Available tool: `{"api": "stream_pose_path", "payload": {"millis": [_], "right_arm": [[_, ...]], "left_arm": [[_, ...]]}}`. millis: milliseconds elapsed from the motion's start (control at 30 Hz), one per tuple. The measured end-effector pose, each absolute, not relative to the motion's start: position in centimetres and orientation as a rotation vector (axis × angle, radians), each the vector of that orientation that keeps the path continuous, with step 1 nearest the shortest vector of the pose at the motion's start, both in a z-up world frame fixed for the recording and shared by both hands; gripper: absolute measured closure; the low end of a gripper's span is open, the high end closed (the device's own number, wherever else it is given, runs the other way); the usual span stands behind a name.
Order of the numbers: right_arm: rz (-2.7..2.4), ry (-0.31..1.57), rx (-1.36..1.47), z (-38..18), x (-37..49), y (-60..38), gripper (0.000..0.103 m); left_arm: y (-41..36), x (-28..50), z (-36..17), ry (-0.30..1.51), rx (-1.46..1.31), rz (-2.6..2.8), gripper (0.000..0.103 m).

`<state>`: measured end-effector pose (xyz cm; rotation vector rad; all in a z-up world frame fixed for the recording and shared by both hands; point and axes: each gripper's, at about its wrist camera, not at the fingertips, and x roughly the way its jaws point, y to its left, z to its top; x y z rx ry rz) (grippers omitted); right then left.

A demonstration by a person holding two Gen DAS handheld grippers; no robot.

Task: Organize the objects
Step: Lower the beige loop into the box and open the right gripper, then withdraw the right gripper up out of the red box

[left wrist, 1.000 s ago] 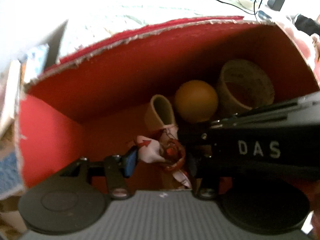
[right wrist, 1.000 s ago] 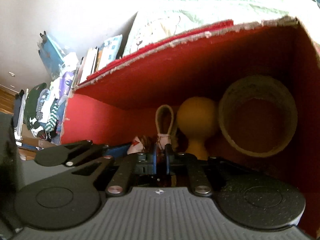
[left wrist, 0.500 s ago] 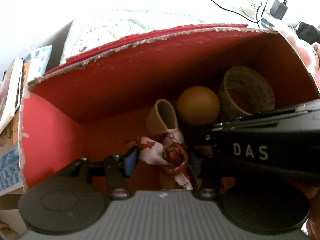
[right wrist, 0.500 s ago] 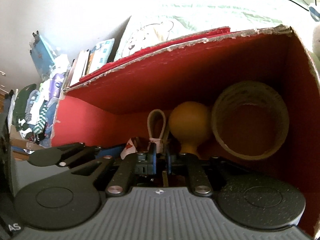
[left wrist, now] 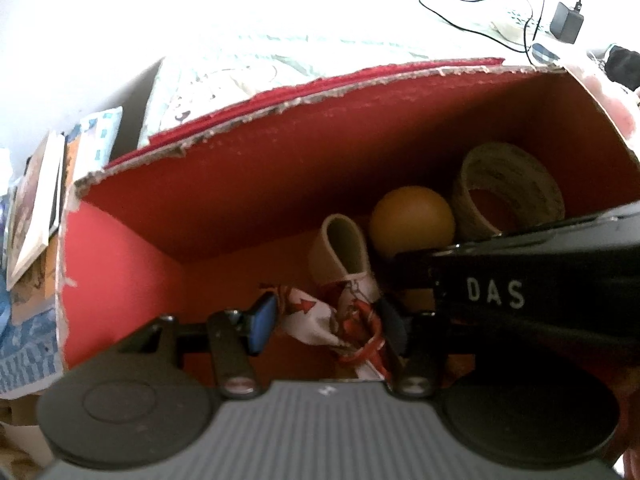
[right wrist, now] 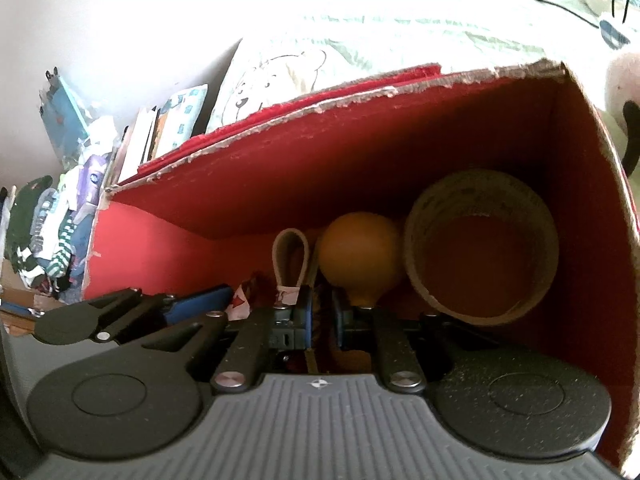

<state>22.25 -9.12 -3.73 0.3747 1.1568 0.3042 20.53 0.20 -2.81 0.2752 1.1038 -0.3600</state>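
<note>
A red cardboard box (left wrist: 248, 196) holds a tape roll (left wrist: 508, 188), an orange rubber bulb (left wrist: 412, 220) and a beige loop with a red-and-white patterned cloth (left wrist: 320, 316). My left gripper (left wrist: 326, 324) is open inside the box, its jaws either side of the cloth. My right gripper (right wrist: 320, 316) is inside the box too (right wrist: 360, 160), its jaws close together on something dark red by the beige loop (right wrist: 290, 260); what it pinches is hard to make out. The bulb (right wrist: 360, 256) and tape roll (right wrist: 480, 244) lie beyond it. The right gripper's body crosses the left wrist view (left wrist: 520, 292).
The box sits on a pale patterned bedsheet (right wrist: 400, 32). Books (left wrist: 36, 208) and clothes (right wrist: 48, 232) lie beside the box at the left. A charger with cable (left wrist: 566, 20) lies on the sheet behind it.
Both grippers have drawn back a little from the box's inside, so more of its rim and the sheet show. The left jaws stay open around the cloth.
</note>
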Motion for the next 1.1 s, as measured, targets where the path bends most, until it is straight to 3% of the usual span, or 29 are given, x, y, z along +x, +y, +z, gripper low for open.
{"api": "stream_pose_path", "payload": {"millis": [1100], "right_arm": [[0.227, 1.088, 0.366, -3.5, 21.2, -10.3, 0.09]], "left_arm": [[-0.1, 19.9, -2.5, 1.028, 0.303, -0.283, 0.039]]}}
